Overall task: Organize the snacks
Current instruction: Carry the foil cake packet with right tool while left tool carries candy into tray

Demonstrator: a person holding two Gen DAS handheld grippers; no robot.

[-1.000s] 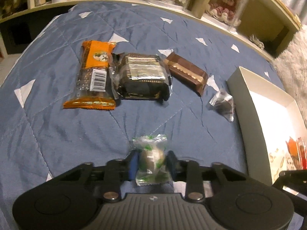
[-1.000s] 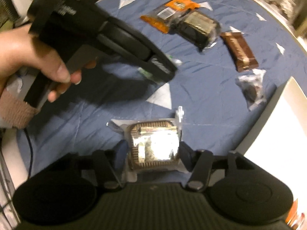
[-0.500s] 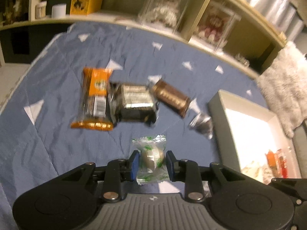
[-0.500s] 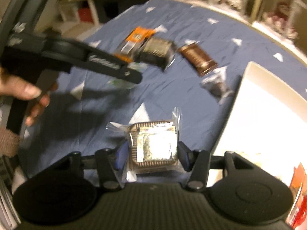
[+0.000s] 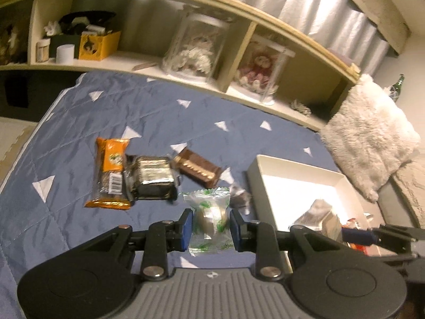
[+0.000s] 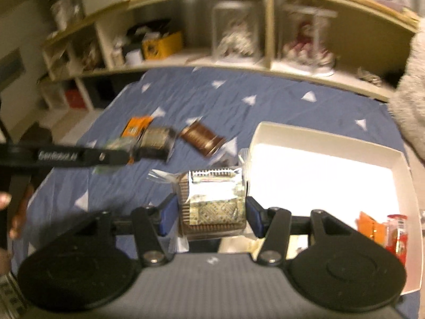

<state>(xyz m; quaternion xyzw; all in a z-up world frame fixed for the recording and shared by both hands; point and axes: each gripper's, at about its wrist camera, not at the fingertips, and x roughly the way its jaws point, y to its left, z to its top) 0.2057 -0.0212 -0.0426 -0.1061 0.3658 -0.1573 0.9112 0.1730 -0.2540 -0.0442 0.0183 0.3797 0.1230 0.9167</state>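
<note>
While the blue bed (image 5: 87, 111) carries your white box (image 5: 300, 175) near its right side, 3 snacks lie left of it: an orange bar (image 5: 110, 172), a dark cake pack (image 5: 154, 178) and a brown bar (image 5: 199, 171). Your right hand-held gripper (image 6: 211, 212) clamps a cake (image 6: 212, 202) beside the box. Your left hand-held gripper (image 5: 211, 226) clamps a green candy (image 5: 209, 218) above the bed.

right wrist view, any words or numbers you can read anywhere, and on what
White lettering on the left gripper arm: blurred, roughly "GenRobot.AI", not certain.
Barcode on the orange pack: digits too small.
Print on the green candy, the foil cake, the brown bar and the yellow box: unreadable.
</note>
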